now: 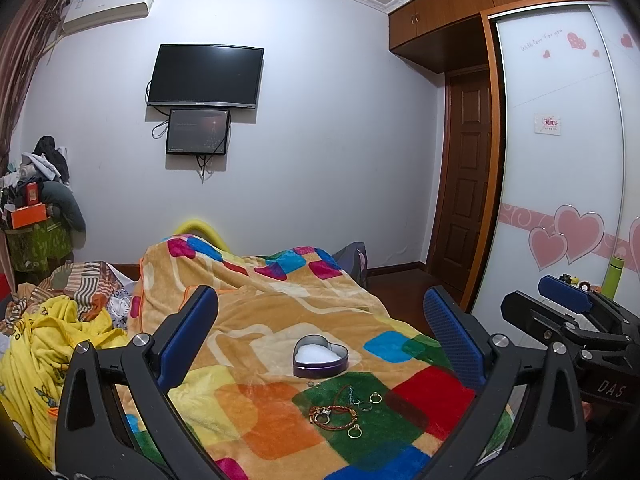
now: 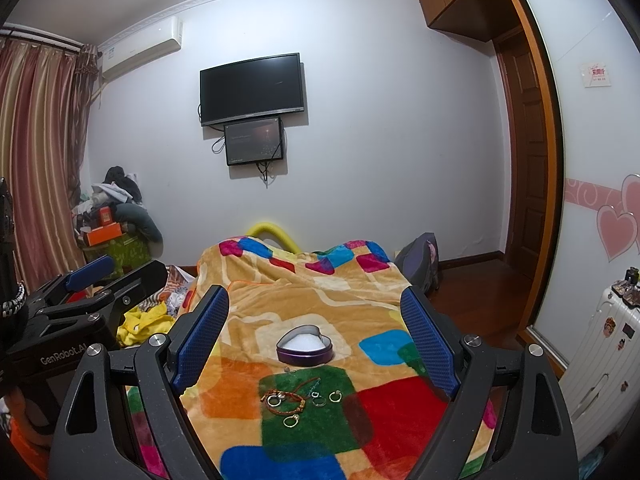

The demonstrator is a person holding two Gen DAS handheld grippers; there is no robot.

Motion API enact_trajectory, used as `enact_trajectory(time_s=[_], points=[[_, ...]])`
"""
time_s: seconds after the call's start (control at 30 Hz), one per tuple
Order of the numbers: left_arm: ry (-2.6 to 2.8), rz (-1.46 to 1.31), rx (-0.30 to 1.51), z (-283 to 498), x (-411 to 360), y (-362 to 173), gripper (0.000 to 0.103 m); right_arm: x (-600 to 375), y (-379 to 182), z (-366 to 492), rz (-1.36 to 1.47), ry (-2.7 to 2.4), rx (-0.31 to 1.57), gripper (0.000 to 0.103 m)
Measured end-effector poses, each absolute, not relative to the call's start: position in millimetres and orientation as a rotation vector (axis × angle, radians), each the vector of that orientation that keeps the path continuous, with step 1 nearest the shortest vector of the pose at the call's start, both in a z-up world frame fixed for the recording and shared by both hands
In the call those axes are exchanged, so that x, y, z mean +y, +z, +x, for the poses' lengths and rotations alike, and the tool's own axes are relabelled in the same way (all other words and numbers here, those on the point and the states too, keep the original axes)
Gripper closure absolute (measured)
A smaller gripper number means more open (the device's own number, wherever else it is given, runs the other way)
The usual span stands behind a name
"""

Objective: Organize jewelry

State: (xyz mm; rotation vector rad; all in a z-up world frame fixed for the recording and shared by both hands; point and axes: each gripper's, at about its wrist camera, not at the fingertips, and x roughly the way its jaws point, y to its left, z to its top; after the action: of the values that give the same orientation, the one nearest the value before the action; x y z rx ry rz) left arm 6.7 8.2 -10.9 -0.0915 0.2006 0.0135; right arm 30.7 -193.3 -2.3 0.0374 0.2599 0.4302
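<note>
Jewelry point(image 2: 298, 402) lies loose on the bed's blanket point(image 2: 400, 400), just before the empty heart-shaped tin point(image 2: 305, 346); nothing is sorted yet. Left claw point(image 1: 320, 344) and right claw point(image 2: 316, 340) hover spread, gripping nothing.

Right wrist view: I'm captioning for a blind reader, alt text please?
Open right gripper held above a colourful blanket where a heart-shaped tin, rings and a bracelet lie; left gripper at the left edge.
</note>
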Motion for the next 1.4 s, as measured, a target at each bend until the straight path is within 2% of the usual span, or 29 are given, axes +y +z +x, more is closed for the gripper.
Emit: enact_trajectory(time_s=[0.67,1.03,1.4], points=[[0.002,-0.101,0.225,18.1,7.0,-18.5,0.0,-189.9,-12.0,35.3,0.036,0.427,0.277,0.017],[0.007,-0.132,0.367,63.2,24.0,-53.6,0.0,-188.5,-37.5,62.5,0.021,0.382,0.378,0.017],[0.002,-0.098,0.623,118.1,35.2,-129.7,0.022,-187.6,-89.9,105.3,-0.014,0.37,0.609,0.018]])
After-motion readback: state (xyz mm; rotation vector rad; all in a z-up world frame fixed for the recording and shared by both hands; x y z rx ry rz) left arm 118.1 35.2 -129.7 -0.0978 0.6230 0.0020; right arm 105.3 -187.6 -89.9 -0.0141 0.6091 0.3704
